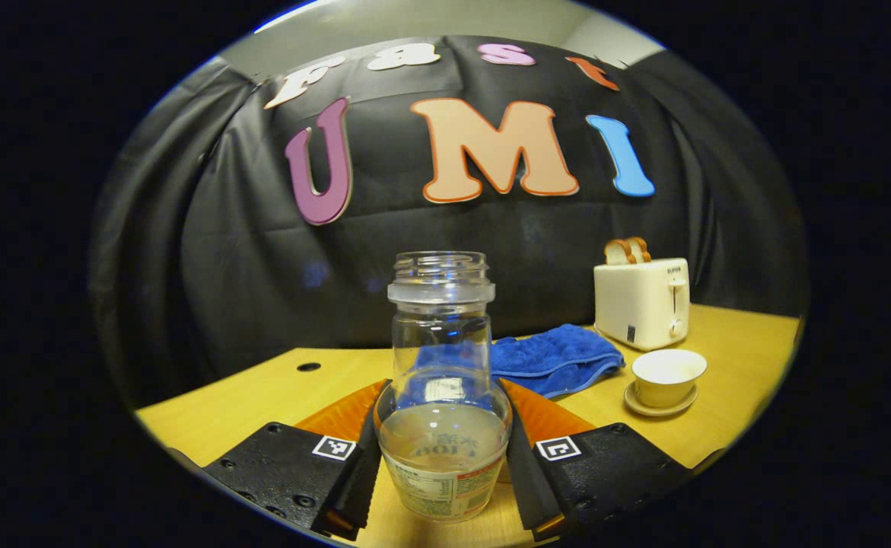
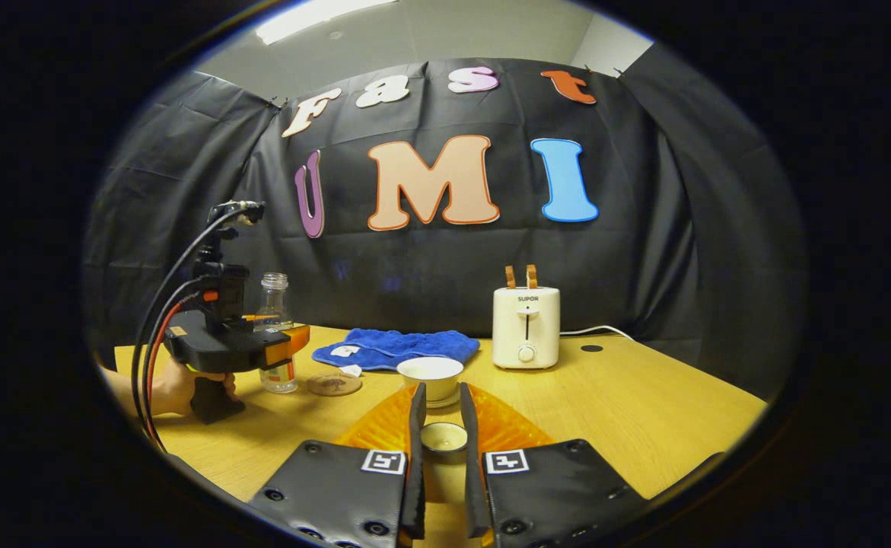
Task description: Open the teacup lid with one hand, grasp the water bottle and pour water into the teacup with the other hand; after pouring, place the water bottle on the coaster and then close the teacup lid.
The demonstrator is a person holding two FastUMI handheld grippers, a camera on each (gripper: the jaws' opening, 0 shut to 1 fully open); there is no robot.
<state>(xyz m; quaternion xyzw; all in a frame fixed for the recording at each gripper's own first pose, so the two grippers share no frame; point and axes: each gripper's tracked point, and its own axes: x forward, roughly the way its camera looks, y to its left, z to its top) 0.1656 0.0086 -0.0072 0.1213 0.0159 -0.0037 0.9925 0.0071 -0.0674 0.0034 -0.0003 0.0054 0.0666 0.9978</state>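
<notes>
- The uncapped water bottle stands upright on the counter, clamped at its lower body between the left gripper fingers.
- The open teacup sits on its saucer at 3 o'clock from the bottle, well apart.
- The right gripper pinches the small teacup lid, teacup just beyond at 12 o'clock.
- A coaster lies just beside the bottle; blue towel and toaster behind.

I count one water bottle, one teacup on one saucer, one lid and one coaster. Toward the table's far edge – one toaster with two slices of toast – and one blue towel.
</notes>
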